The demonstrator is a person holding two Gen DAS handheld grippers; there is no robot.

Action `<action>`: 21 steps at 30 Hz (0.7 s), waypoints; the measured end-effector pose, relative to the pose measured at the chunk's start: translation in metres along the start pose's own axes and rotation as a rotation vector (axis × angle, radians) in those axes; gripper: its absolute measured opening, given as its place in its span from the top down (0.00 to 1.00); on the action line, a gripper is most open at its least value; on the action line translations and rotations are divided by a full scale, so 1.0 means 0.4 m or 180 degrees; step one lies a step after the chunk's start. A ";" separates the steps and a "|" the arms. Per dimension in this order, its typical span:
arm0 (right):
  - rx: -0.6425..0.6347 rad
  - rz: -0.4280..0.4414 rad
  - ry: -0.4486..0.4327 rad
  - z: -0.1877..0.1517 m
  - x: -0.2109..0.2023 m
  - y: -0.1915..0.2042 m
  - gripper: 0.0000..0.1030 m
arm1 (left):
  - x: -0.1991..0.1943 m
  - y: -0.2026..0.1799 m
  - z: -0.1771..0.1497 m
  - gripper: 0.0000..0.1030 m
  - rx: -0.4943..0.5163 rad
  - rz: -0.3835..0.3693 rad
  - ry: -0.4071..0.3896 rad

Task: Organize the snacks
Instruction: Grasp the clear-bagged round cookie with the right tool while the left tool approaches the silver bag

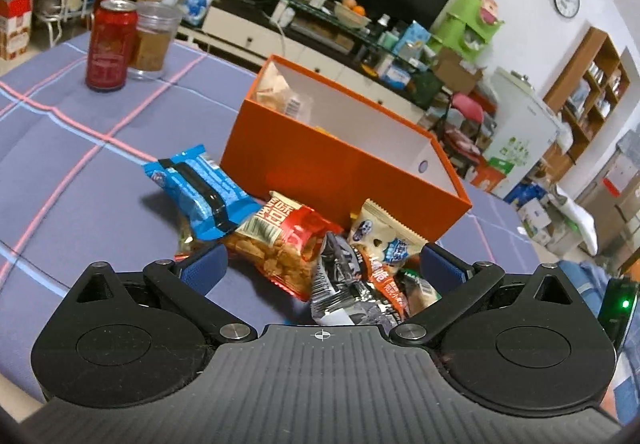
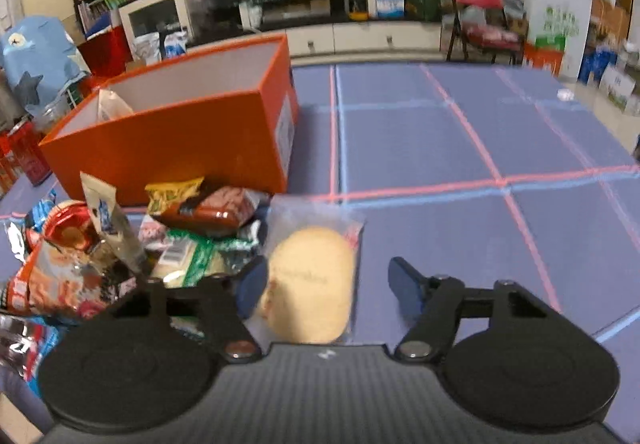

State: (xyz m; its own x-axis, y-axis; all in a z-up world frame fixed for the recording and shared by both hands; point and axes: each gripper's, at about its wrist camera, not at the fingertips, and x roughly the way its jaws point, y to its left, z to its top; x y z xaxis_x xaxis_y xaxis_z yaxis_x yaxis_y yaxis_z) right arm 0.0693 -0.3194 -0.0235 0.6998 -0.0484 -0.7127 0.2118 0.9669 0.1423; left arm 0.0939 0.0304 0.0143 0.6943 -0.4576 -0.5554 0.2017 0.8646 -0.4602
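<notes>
Snacks lie heaped on the blue checked tablecloth (image 2: pixel 440 147), just near of the orange box (image 2: pixel 176 139), which already holds a few pkts at its far-left end. Left gripper (image 1: pixel 320 264): fingers spread wide, released, straddling the heap w/ a silver wrapper (image 1: pixel 340 292) and peanut bag (image 1: pixel 280 240) between them; nothing gripped. Right gripper (image 2: pixel 326 286): fingers apart, one each side of the round bun in clear bag (image 2: pixel 310 276), at right edge of the pile; contact not confirmed.

Risks, by judgement: bun is soft, so hard squeeze may crush it; slick film may slip. Left gripper closing on overlapped pkts could catch two or drag the blue biscuit pack (image 1: pixel 204 191). Box wall is tall, so low carry may clip the rim.
</notes>
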 end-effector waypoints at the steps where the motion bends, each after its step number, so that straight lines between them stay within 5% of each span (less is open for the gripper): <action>1: 0.0018 0.0011 0.0017 0.000 0.005 0.003 0.31 | 0.002 0.000 0.000 0.16 -0.0003 0.0005 0.0008; 5: 0.0157 0.0162 0.0128 0.003 0.043 0.021 0.28 | 0.010 0.002 0.000 0.16 -0.0087 -0.0005 0.0040; 7: 0.0013 0.0028 0.0143 0.002 0.054 0.038 0.28 | 0.009 -0.001 0.000 0.16 -0.0050 0.0036 0.0019; 11: 0.0011 -0.0143 0.0258 0.007 0.068 0.007 0.46 | 0.013 -0.009 -0.008 0.16 -0.0026 0.0078 0.0048; 21: -0.0156 -0.0217 0.0246 -0.004 0.064 -0.009 0.37 | 0.072 -0.062 -0.030 0.16 -0.0078 0.0040 0.0247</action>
State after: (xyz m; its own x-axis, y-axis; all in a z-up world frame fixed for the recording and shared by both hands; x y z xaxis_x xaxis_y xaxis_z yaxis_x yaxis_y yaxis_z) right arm 0.0857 -0.3237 -0.0433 0.6297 -0.0967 -0.7708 0.2222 0.9732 0.0594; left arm 0.1006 -0.0066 0.0015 0.6410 -0.4622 -0.6128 0.1755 0.8655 -0.4692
